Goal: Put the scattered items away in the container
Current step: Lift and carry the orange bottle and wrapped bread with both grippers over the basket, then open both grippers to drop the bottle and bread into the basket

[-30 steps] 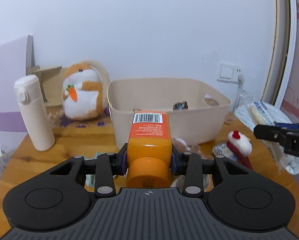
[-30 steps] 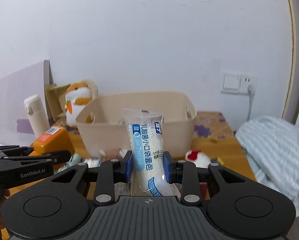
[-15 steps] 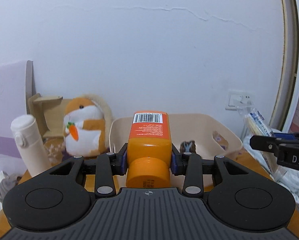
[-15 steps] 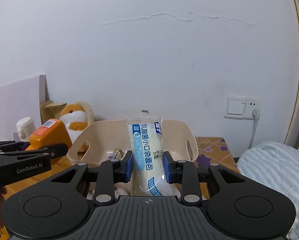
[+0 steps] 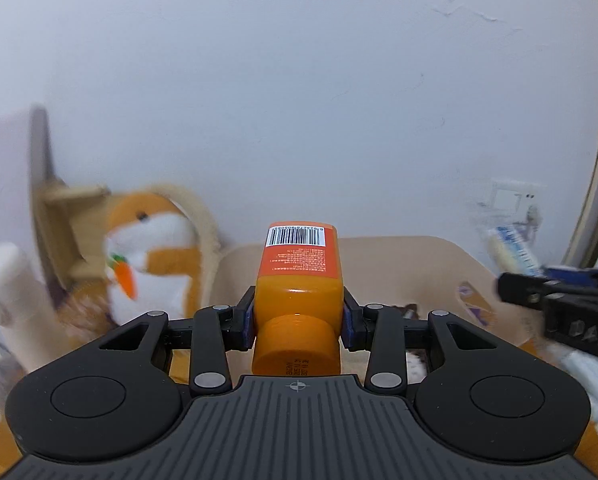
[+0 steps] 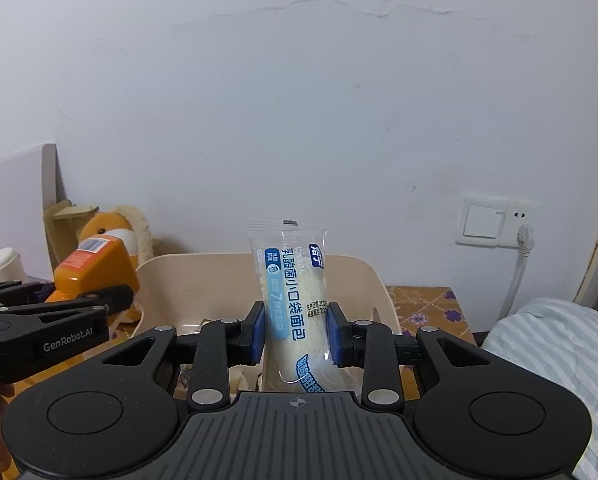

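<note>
My left gripper (image 5: 298, 322) is shut on an orange bottle (image 5: 299, 280) with a barcode label, held cap toward the camera above the near wall of the beige bin (image 5: 399, 256). My right gripper (image 6: 295, 332) is shut on a clear bread packet (image 6: 295, 300) with blue print, held upright in front of the bin (image 6: 355, 276). In the right wrist view the left gripper (image 6: 95, 304) and orange bottle (image 6: 95, 268) are at the bin's left rim. In the left wrist view the right gripper (image 5: 539, 292) with the packet (image 5: 511, 250) is at the right.
An orange and white hamster plush (image 5: 155, 256) sits left of the bin, a white flask (image 5: 3, 284) farther left. A wooden stand (image 6: 65, 216) is behind them. A wall socket (image 6: 495, 222) and striped bedding (image 6: 559, 344) are at the right. The patterned table top (image 6: 427, 310) shows beside the bin.
Both grippers have moved forward toward the bin with their loads still held. The left wrist view has shifted and is blurred from motion.
</note>
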Action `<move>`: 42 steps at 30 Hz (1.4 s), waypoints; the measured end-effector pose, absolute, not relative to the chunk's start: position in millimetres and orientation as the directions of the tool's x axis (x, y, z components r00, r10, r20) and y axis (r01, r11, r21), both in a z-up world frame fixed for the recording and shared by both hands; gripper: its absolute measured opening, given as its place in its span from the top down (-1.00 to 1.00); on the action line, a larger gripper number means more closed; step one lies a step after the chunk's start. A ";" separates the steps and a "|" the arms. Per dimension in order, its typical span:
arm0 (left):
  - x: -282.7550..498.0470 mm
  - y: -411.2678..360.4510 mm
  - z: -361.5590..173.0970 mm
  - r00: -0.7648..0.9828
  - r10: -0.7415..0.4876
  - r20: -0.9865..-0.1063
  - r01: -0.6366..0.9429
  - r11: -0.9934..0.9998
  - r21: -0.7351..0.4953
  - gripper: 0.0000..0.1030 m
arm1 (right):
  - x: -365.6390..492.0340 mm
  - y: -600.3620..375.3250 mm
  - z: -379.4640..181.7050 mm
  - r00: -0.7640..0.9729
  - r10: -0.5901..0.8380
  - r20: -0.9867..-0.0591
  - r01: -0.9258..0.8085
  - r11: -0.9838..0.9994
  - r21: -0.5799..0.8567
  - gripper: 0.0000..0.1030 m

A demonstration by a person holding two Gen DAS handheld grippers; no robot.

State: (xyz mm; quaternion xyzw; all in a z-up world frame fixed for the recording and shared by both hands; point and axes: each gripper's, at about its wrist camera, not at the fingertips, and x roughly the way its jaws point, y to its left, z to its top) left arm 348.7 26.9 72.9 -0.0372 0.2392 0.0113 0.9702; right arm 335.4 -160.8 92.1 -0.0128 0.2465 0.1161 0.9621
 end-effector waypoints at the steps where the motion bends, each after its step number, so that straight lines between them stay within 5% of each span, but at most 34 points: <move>1: 354.3 28.0 71.5 0.879 -0.010 -0.476 -0.036 0.996 -0.087 0.23 | 341.0 -158.7 90.0 0.848 0.217 -0.484 -0.230 0.973 0.032 0.44; 24: 429.3 9.7 2.5 0.733 0.060 -0.678 -0.047 0.998 0.036 0.23 | 422.8 -137.8 22.8 0.740 0.138 -0.659 -0.185 0.983 -0.003 0.44; 27: 424.7 8.5 1.5 0.738 0.064 -0.671 -0.037 0.998 0.054 0.19 | 423.3 -140.4 21.6 0.736 0.144 -0.661 -0.181 0.983 0.012 0.21; 33: 400.5 0.7 20.2 0.805 0.084 -0.587 0.003 0.989 0.145 -0.38 | 400.4 -148.7 35.7 0.776 0.157 -0.611 -0.198 0.980 0.001 -0.04; 42: 343.1 6.1 61.3 0.871 0.047 -0.489 0.009 0.994 0.112 -0.59 | 340.6 -170.0 79.2 0.845 0.173 -0.506 -0.221 0.975 -0.036 -0.52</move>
